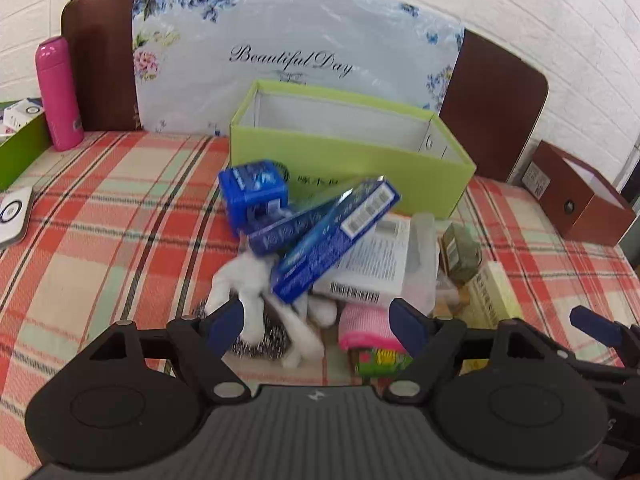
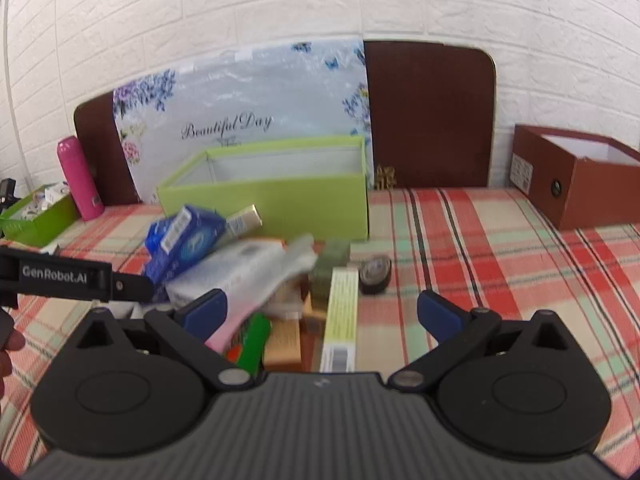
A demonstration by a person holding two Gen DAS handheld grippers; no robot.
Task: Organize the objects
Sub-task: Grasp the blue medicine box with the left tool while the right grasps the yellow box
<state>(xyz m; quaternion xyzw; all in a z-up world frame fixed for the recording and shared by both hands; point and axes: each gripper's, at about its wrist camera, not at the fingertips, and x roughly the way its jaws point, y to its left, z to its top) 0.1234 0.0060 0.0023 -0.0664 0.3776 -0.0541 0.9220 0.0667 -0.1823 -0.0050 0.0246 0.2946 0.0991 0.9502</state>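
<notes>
Both grippers, left (image 1: 318, 320) and right (image 2: 322, 312), spread wide and empty over the heaped clutter (image 1: 332, 240), ready to load the green box (image 1: 352, 160).

Black ribbed gripper bodies, blue pads (image 1: 224, 322), silver pivot screws

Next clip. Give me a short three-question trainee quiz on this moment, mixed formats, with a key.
1. True or false: the left gripper is shut on the long blue carton.
2. Multiple choice: the pink bottle stands (A) inside the light green box, (B) left of that box, on the plaid cloth, (C) inside the brown box.
3. Fill in: the roll of black tape lies on the ____ side of the pile, seen from the right wrist.

Key: 1 false, both grippers, the right gripper too, are open and hold nothing; 2 B; 3 right.
</notes>
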